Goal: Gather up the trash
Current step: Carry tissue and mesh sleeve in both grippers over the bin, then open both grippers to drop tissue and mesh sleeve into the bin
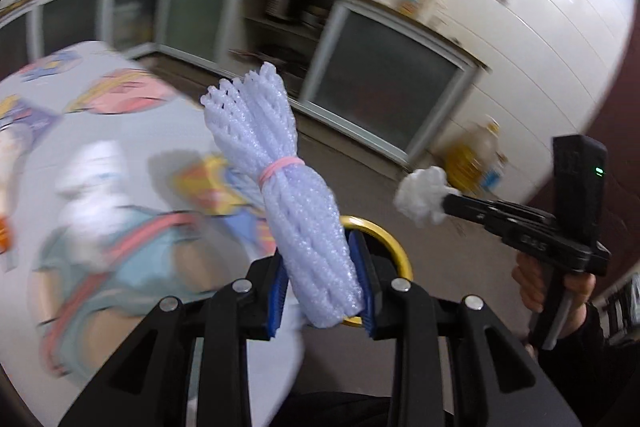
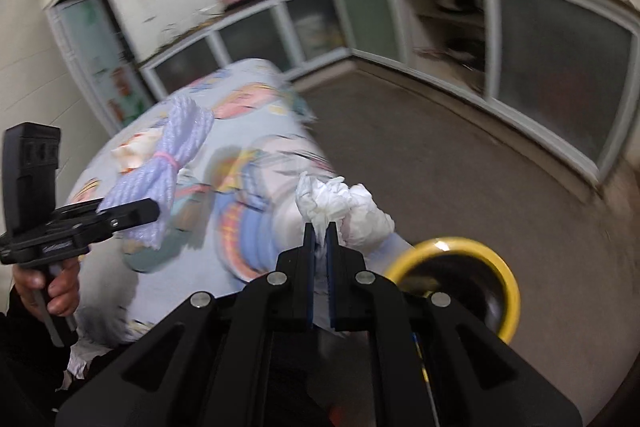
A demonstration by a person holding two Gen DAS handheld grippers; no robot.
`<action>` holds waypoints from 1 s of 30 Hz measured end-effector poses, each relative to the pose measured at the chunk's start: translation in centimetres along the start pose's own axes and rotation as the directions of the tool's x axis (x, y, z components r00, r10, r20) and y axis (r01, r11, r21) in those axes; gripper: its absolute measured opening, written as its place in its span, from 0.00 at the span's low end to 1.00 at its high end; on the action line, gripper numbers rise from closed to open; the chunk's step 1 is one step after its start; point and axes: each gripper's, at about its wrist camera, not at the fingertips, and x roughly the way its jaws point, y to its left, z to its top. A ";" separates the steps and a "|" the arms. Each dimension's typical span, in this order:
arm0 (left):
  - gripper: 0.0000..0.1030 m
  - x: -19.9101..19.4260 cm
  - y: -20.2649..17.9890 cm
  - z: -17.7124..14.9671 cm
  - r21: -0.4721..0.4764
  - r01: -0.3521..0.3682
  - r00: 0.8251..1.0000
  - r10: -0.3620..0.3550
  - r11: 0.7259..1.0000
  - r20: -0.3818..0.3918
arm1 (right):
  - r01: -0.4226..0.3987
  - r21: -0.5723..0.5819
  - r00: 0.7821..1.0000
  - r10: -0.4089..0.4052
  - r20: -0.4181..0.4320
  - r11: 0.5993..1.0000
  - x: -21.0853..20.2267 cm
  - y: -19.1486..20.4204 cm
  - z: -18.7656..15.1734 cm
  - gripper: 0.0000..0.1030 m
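Above the yellow-rimmed bin point(image 1: 394, 247), in the left wrist view, my left claw point(image 1: 324, 291) stands part-way closed, its blue pads point(image 1: 280, 291) pressing both sides of a bundle of white foam netting point(image 1: 288, 187). A pink rubber band point(image 1: 278, 167) binds the bundle at mid-length. The bundle tilts up and to the left, and its lower end lies over the bin's rim. Left of the bin spreads the worktop under a cartoon-print cloth point(image 1: 132, 147), blurred. Right of the bin, my right claw point(image 1: 444, 203) is seen side-on, gripping a crumpled white tissue point(image 1: 420, 195) at its tip; my right hand point(image 1: 552, 287) holds its handle.

In the right wrist view, my right claw point(image 2: 320, 231) is fully closed, the tissue point(image 2: 340, 203) pinched between its fingers and bunched above them. The bin point(image 2: 460, 259) sits on the grey floor point(image 2: 440, 155) just right of this claw. Left of the bin lies the cloth-covered worktop point(image 2: 248, 131). Further left, my left claw point(image 2: 140, 215) carries the netting bundle point(image 2: 164, 167), my left hand point(image 2: 52, 291) on the handle.
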 end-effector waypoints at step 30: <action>0.90 17.2 -9.2 -0.3 0.021 0.180 0.951 -0.169 0.983 -0.259 | 0.333 0.362 0.925 -0.228 -0.304 0.871 9.5 -20.0 -10.5 0.65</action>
